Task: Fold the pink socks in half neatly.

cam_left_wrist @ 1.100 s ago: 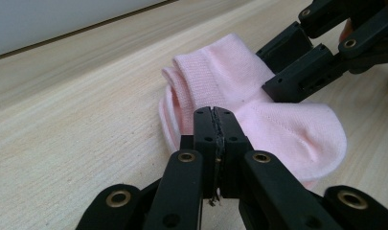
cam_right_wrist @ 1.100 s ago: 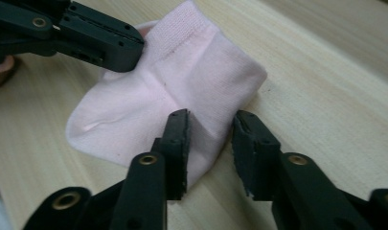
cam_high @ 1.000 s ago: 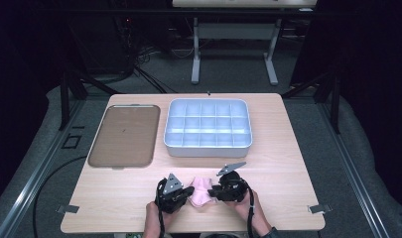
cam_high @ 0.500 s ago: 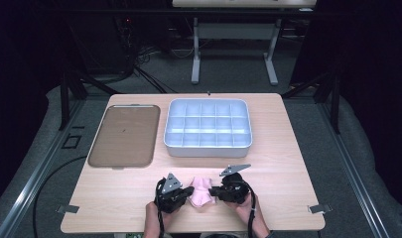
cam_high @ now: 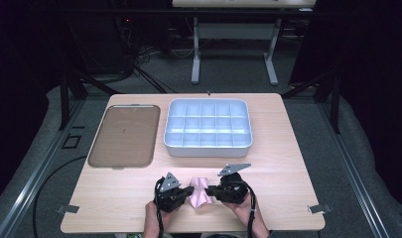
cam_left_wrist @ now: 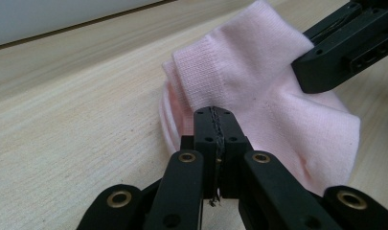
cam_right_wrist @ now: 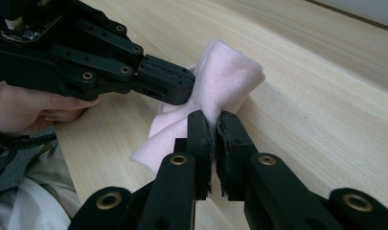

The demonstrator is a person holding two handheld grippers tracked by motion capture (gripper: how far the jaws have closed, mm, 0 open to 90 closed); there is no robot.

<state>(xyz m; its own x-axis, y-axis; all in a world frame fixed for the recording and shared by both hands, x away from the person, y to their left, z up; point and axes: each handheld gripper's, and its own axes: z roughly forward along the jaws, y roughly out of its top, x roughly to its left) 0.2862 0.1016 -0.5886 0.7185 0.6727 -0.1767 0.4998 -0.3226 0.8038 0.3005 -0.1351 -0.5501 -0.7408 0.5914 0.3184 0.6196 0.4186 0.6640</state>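
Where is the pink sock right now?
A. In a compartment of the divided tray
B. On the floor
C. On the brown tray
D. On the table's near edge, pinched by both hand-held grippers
D: the pink sock lies on the table between the left hand-held gripper and right hand-held gripper, each shut on its fabric.

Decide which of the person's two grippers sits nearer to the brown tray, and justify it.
Left. The left gripper is below the brown tray, near its lower right corner. The right gripper lies farther right, past the pink sock that both clamp.
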